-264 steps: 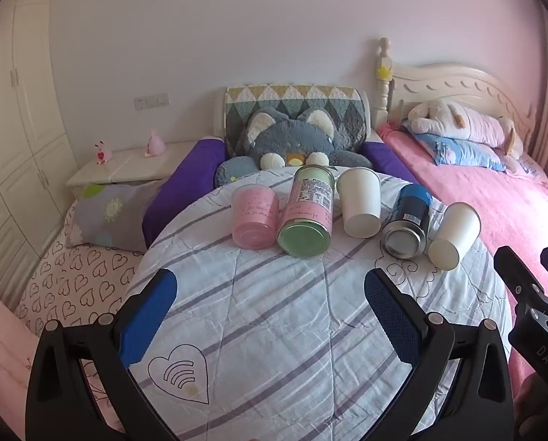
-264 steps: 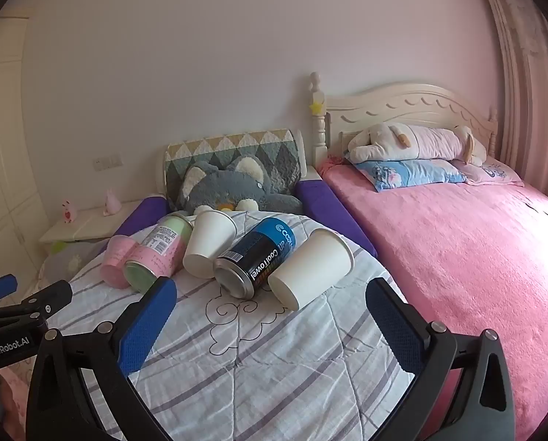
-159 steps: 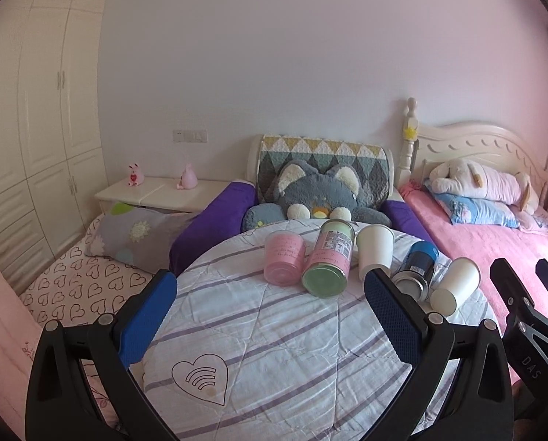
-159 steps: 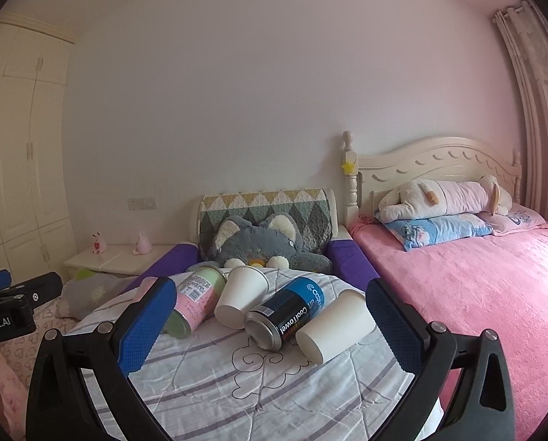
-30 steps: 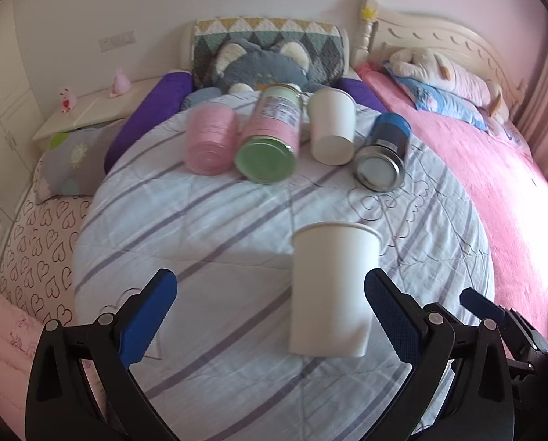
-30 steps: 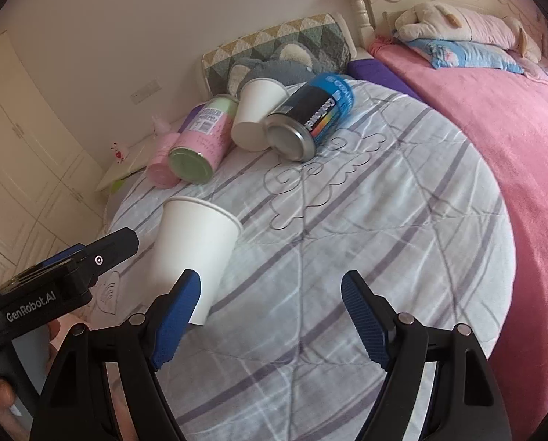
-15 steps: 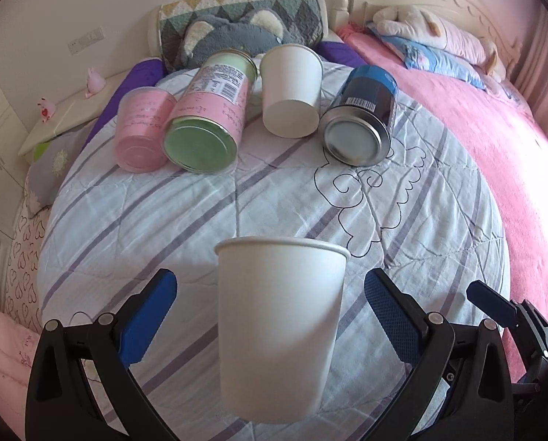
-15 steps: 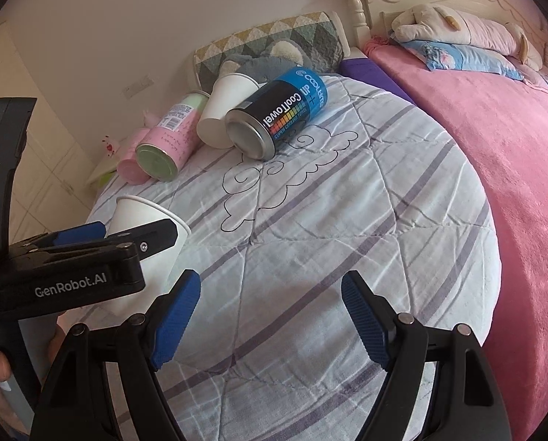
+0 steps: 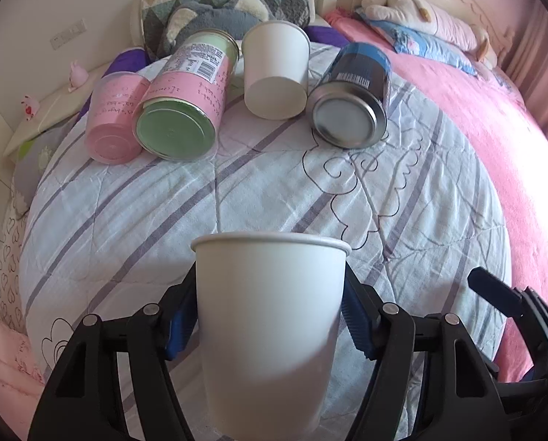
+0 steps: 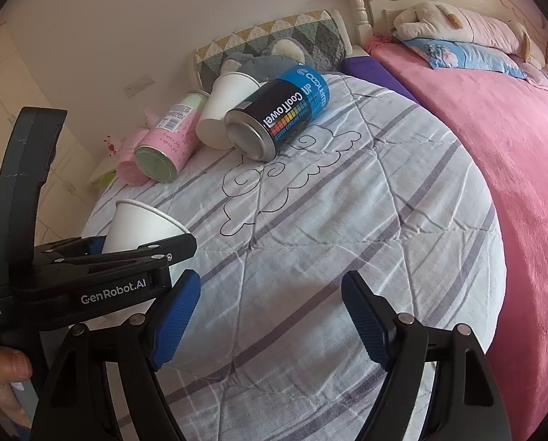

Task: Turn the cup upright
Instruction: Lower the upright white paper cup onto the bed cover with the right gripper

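Note:
A white paper cup [image 9: 270, 327] stands upright, rim up, at the near edge of the round table; my left gripper [image 9: 270, 316] is shut on its sides with the blue pads pressed against it. The same cup [image 10: 141, 228] shows in the right wrist view, held by the left gripper [image 10: 101, 257]. My right gripper [image 10: 270, 316] is open and empty above the table's near middle. It shows at the right edge of the left wrist view [image 9: 509, 301].
At the far side of the striped round table [image 9: 421, 198] lie a pink cup [image 9: 114, 117], a pink-and-green can [image 9: 184, 99], a second white paper cup [image 9: 276, 70] and a blue-black can [image 9: 354, 99]. A pink bed [image 10: 512, 139] is to the right.
My left gripper has closed in on the upright white cup and shut on it. Before that, the right gripper carried this cup from the row and stood it upright near the front.

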Motion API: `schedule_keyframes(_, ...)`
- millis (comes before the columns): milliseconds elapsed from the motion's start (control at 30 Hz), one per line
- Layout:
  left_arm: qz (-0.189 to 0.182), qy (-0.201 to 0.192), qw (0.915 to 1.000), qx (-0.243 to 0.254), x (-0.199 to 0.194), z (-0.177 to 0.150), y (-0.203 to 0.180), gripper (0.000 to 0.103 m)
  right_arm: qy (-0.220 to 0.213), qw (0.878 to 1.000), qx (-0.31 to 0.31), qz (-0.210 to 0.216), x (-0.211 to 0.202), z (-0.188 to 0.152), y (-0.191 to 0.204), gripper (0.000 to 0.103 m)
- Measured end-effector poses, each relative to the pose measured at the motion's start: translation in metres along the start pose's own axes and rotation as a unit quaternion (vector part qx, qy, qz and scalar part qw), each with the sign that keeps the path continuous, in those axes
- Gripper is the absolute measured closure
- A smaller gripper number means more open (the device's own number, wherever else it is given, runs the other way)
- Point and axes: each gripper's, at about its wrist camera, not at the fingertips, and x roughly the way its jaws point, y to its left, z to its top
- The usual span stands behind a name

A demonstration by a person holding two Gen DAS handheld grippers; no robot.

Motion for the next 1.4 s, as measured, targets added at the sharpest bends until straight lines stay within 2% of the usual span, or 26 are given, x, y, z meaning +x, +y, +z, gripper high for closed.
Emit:
schedule_keyframes(133,-0.024,-0.055,0.9980,-0.018,-0.021,0.001,0.010,0.034,-0.001,1.000,-0.017,0.001,-0.002,-0.001,0.008,0.022)
schedule_keyframes(233,-0.018,-0.096,0.9950,-0.018,-0.035,0.002,0.014,0.034,-0.004,0.999,-0.030,0.023,-0.004,-0.002,0.016,0.022)
schedule_keyframes(333,-0.033,-0.151,0.9875,-0.030,-0.046,0.000,0.020,0.034,-0.015,0.998,-0.044,0.034,-0.004,-0.002,0.025,0.022)
schedule_keyframes(400,-0.027,-0.171,0.9841,-0.038,-0.045,0.004,0.022,0.034,-0.019,0.998,-0.053,0.039,0.000,0.000,0.030,0.022)
schedule_keyframes(500,-0.021,-0.178,0.9831,-0.038,-0.039,0.006,0.026,0.034,-0.015,0.996,-0.066,0.064,0.004,0.000,0.039,0.022)
schedule_keyframes(600,-0.043,-0.184,0.9810,-0.045,-0.039,0.008,0.028,0.034,-0.032,0.992,-0.079,0.094,0.003,-0.001,0.047,0.022)
schedule_keyframes(767,-0.059,-0.198,0.9777,-0.040,-0.042,0.003,0.027,0.034,-0.044,0.987,-0.095,0.120,0.010,0.002,0.057,0.022)
schedule_keyframes(1000,-0.050,-0.186,0.9801,-0.049,-0.034,-0.003,0.030,0.034,-0.037,0.992,-0.096,0.071,0.030,0.005,0.057,0.022)
schedule_keyframes(1067,-0.048,-0.173,0.9825,-0.050,-0.028,-0.005,0.032,0.034,-0.032,0.992,-0.097,0.071,0.033,0.005,0.056,0.022)
schedule_keyframes(1267,-0.043,-0.172,0.9832,-0.041,-0.029,-0.015,0.028,0.033,-0.015,0.994,-0.088,0.055,0.040,0.003,0.053,0.022)
schedule_keyframes(1367,-0.048,-0.162,0.9847,-0.043,-0.029,-0.019,0.028,0.023,-0.017,0.995,-0.090,0.042,0.037,0.000,0.054,0.022)
schedule_keyframes(1400,-0.046,-0.164,0.9844,-0.044,-0.031,-0.021,0.027,0.016,-0.018,0.995,-0.092,0.037,0.035,-0.002,0.055,0.022)
